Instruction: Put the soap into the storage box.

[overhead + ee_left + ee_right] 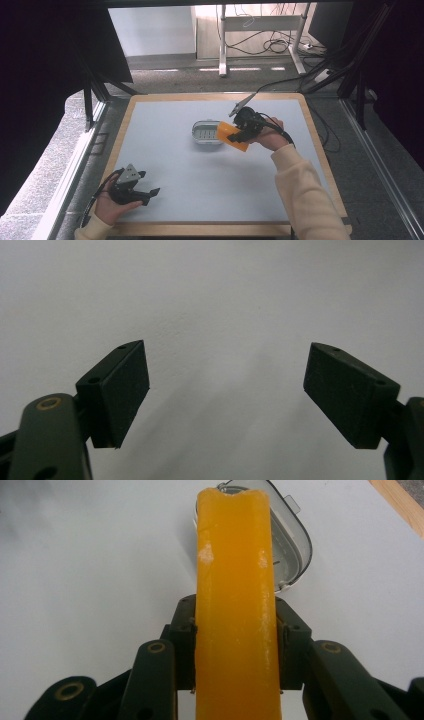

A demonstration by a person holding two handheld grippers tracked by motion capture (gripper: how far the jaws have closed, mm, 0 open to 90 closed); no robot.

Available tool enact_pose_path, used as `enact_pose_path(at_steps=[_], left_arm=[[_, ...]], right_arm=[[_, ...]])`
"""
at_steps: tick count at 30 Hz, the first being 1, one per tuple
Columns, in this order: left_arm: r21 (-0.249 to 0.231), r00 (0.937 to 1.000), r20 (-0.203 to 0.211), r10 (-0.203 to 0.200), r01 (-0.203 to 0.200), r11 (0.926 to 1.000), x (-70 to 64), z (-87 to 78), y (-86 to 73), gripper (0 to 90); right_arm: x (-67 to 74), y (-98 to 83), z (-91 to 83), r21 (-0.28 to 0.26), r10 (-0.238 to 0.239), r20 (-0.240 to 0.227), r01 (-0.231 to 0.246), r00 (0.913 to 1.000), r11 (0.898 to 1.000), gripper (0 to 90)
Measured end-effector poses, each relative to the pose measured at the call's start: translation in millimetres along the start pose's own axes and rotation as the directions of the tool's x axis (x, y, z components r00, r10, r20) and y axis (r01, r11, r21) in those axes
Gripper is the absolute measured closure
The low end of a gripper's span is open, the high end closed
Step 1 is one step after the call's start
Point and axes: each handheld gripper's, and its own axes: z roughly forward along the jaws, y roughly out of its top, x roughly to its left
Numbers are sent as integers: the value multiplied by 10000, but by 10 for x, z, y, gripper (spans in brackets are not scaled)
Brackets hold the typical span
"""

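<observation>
half done by my reckoning: my right gripper clamps the orange block beside the tin, not yet inside; left gripper idles, jaws apart, holding nothing.

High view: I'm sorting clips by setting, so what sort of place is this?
Probably a lab or workshop recording station: a framed table with a plain grey top, dark curtains at the sides, and loose cables on the floor under a desk behind.

Left claw low near the table edge, jaws wide apart; right claw clamped tight, forearm outstretched.
</observation>
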Motion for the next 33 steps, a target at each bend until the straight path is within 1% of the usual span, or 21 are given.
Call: enact_pose_path(at_steps=[3,10,15,21,30,33], left_arm=[[26,10000,8,11,-11,10000,-1,2,0,184],[9,10000,14,4,-4,10000,2,0,-1,184],[21,10000,20,10,-10,10000,2,1,-1,184],[-11,10000,20,10,-10,10000,6,-5,-1,184],[-19,10000,37,26,-26,10000,7,-4,-2,184],[-12,10000,40,32,-32,10000,7,-4,-2,184]], right_arm=[[-23,22,20,-26,78,42,-77,10000,10000,619],[-66,93,57,-43,6,15,-6,10000,10000,620],[-91,154,84,-43,-151,-79,151,9999,9999,619],[-110,246,123,94,-239,-86,240,9997,9997,619],[-145,346,174,19,-363,-155,363,9992,9993,619],[-147,378,195,71,-413,-135,414,9991,9991,620]])
